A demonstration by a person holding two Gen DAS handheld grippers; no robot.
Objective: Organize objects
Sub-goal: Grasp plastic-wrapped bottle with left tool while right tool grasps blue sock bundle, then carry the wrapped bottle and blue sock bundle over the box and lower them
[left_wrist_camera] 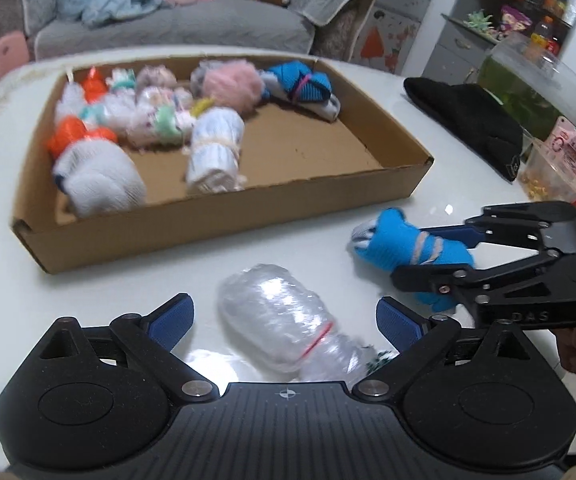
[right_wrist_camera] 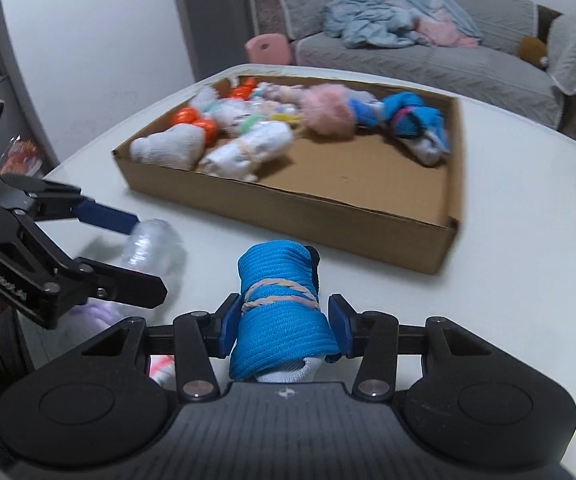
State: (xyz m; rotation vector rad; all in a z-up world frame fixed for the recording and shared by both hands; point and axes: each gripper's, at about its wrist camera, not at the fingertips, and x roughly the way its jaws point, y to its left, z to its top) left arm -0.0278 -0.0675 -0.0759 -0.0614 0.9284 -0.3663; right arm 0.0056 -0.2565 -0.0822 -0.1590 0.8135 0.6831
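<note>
A blue sock roll (right_wrist_camera: 278,280) bound with pale rubber bands lies on the white table (right_wrist_camera: 507,280). My right gripper (right_wrist_camera: 284,322) is shut on it, a blue pad pressing each side. The left wrist view shows the same roll (left_wrist_camera: 391,240) in that gripper (left_wrist_camera: 411,256). A clear plastic-wrapped bundle (left_wrist_camera: 272,308) with a red band lies between the spread fingers of my left gripper (left_wrist_camera: 284,320), which is open and not touching it. Behind stands a shallow cardboard box (left_wrist_camera: 224,220) holding several rolled socks, among them a pink fluffy one (left_wrist_camera: 232,84) and a white one (left_wrist_camera: 216,156).
A black cloth (left_wrist_camera: 467,120), a clear tank with green contents (left_wrist_camera: 535,76) and a snack jar (left_wrist_camera: 547,168) crowd the table's right side. Purple (right_wrist_camera: 92,316) and pink-white (right_wrist_camera: 160,368) soft items lie near the table's front. A grey sofa (left_wrist_camera: 168,20) stands beyond.
</note>
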